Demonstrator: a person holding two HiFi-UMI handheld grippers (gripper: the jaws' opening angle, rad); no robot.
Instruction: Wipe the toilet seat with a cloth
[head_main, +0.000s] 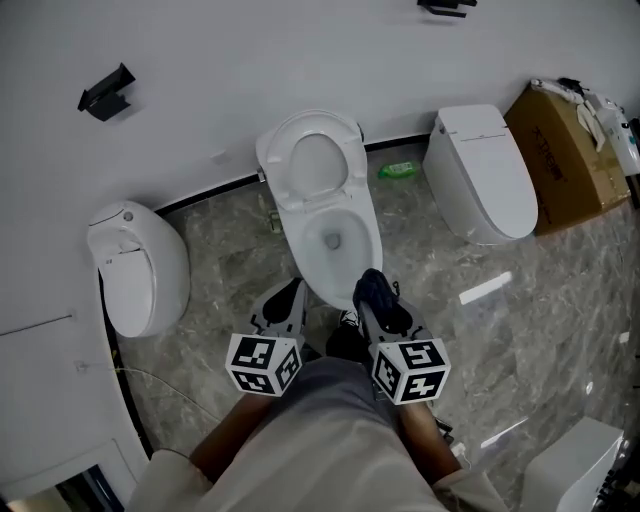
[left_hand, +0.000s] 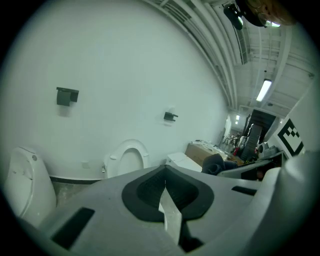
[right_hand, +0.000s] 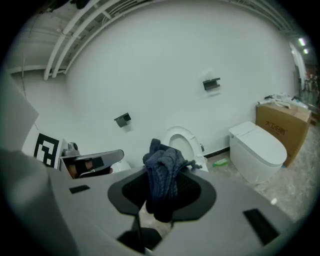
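Status: preparation complete, wiping not started.

1. The right hand-held gripper (head_main: 383, 312) is clamped on the dark blue knitted cloth (right_hand: 162, 177). The cloth hangs bunched from its jaws.
2. The left hand-held gripper (head_main: 284, 306) has its jaws pressed together with nothing between them.
3. Both are low in front of the person, over the near edge of the white ceramic toilet (head_main: 335, 262) on the grey marble-patterned floor (head_main: 225, 260).
4. The white oval toilet seat (head_main: 313, 165) stands raised against the wall, well apart from the cloth. No contact is made.

Remaining, as judged: bring the cloth up to the seat ring, press it on, and pass it round the whole ring. No wiped area can be made out.
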